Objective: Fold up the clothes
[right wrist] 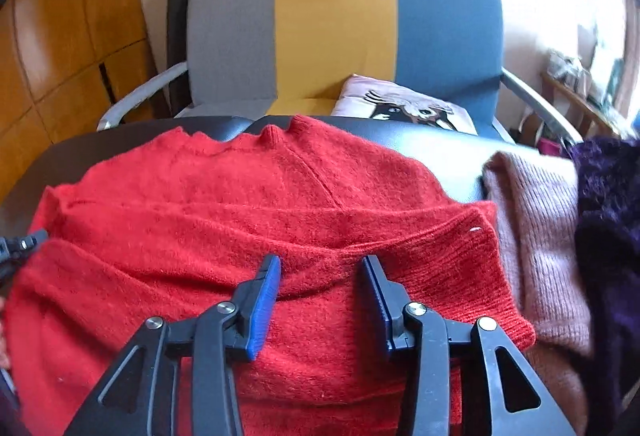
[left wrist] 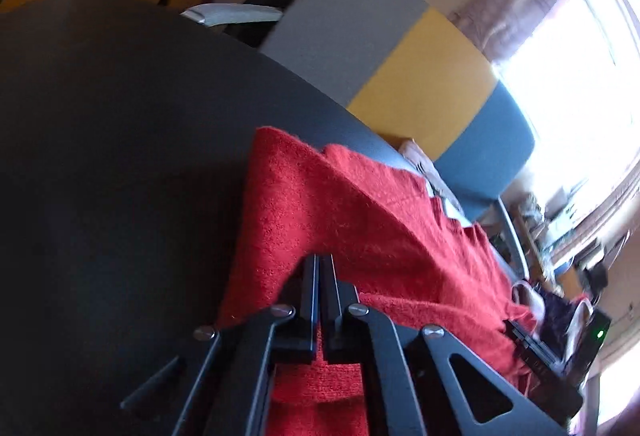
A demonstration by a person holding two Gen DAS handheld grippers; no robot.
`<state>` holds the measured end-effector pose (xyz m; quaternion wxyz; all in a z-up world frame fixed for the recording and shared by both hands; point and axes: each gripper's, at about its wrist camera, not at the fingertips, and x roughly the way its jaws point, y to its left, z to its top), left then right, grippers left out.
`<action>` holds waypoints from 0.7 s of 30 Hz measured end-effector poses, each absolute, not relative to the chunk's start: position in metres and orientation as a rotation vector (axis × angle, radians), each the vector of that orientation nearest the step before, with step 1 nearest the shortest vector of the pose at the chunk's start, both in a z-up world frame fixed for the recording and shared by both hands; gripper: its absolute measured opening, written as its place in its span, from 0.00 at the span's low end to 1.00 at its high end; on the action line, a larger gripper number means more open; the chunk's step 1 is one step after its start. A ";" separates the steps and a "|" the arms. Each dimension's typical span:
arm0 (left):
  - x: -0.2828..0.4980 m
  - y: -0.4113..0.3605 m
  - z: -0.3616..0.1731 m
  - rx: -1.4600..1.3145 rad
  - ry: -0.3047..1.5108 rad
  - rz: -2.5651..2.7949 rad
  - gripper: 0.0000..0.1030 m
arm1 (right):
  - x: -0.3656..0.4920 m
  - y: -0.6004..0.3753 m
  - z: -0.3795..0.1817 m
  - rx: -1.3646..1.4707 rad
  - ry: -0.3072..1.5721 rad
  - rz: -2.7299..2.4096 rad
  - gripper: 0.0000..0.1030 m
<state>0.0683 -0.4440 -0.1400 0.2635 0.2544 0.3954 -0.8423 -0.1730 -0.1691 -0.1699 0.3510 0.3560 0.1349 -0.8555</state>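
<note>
Spread fingers of the right hand-held gripper (right wrist: 320,272) are held apart above the red sweater (right wrist: 248,220), which is laid across the dark bench (left wrist: 120,124). The left hand-held gripper (left wrist: 319,268) is pinched together on the sweater's edge near the bench's left side. A pink knit (right wrist: 536,236) and a dark purple knit (right wrist: 608,212) are piled just beside the sweater on the right. A grey, yellow and blue chair (right wrist: 336,28) is set behind the far edge, with a printed cushion (right wrist: 404,108) on its seat. No writing can be read.
</note>
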 end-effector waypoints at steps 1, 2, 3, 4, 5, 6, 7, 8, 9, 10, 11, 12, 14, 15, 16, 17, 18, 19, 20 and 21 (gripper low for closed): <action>0.070 -0.444 -0.139 0.684 1.070 -2.272 0.01 | -0.173 -0.169 -0.170 0.920 0.350 -2.211 0.44; 0.067 -0.437 -0.133 0.707 1.012 -2.280 0.03 | -0.172 -0.169 -0.171 0.918 0.351 -2.207 0.44; 0.064 -0.432 -0.125 0.708 0.966 -2.295 0.09 | -0.172 -0.169 -0.171 0.917 0.352 -2.204 0.44; 0.062 -0.426 -0.117 0.707 0.921 -2.309 0.23 | -0.172 -0.169 -0.172 0.916 0.350 -2.200 0.44; 0.060 -0.421 -0.110 0.706 0.876 -2.323 0.24 | -0.172 -0.169 -0.172 0.917 0.347 -2.200 0.44; 0.057 -0.419 -0.102 0.692 0.849 -2.336 0.24 | -0.172 -0.169 -0.172 0.915 0.350 -2.202 0.44; 0.054 -0.418 -0.094 0.677 0.824 -2.349 0.24 | -0.171 -0.169 -0.171 0.913 0.352 -2.204 0.45; 0.047 -0.418 -0.087 0.677 0.791 -2.349 0.24 | -0.171 -0.170 -0.171 0.911 0.356 -2.206 0.45; 0.040 -0.420 -0.083 0.693 0.744 -2.328 0.24 | -0.171 -0.170 -0.171 0.910 0.361 -2.208 0.45; 0.034 -0.422 -0.082 0.710 0.718 -2.313 0.24 | -0.170 -0.171 -0.170 0.909 0.366 -2.210 0.45; 0.025 -0.428 -0.089 0.759 0.705 -2.278 0.24 | -0.170 -0.172 -0.170 0.907 0.371 -2.212 0.46; 0.017 -0.434 -0.096 0.809 0.691 -2.241 0.24 | -0.170 -0.172 -0.170 0.907 0.375 -2.213 0.46; 0.004 -0.445 -0.114 0.892 0.667 -2.185 0.24 | -0.171 -0.172 -0.170 0.911 0.371 -2.209 0.47; 0.000 -0.450 -0.124 0.925 0.656 -2.168 0.24 | -0.172 -0.173 -0.170 0.914 0.369 -2.206 0.48; -0.002 -0.450 -0.127 0.912 0.635 -2.178 0.25 | -0.173 -0.173 -0.170 0.916 0.368 -2.204 0.49; -0.003 -0.450 -0.129 0.896 0.614 -2.190 0.25 | -0.174 -0.175 -0.170 0.917 0.372 -2.202 0.50; -0.005 -0.451 -0.131 0.896 0.611 -2.186 0.25 | -0.175 -0.177 -0.170 0.916 0.378 -2.201 0.51; -0.007 -0.453 -0.132 0.897 0.609 -2.181 0.25 | -0.176 -0.180 -0.170 0.913 0.383 -2.200 0.51; -0.011 -0.456 -0.132 0.899 0.595 -2.174 0.25 | -0.178 -0.183 -0.170 0.910 0.387 -2.197 0.51; -0.014 -0.459 -0.132 0.900 0.581 -2.166 0.25 | -0.181 -0.186 -0.170 0.907 0.389 -2.192 0.52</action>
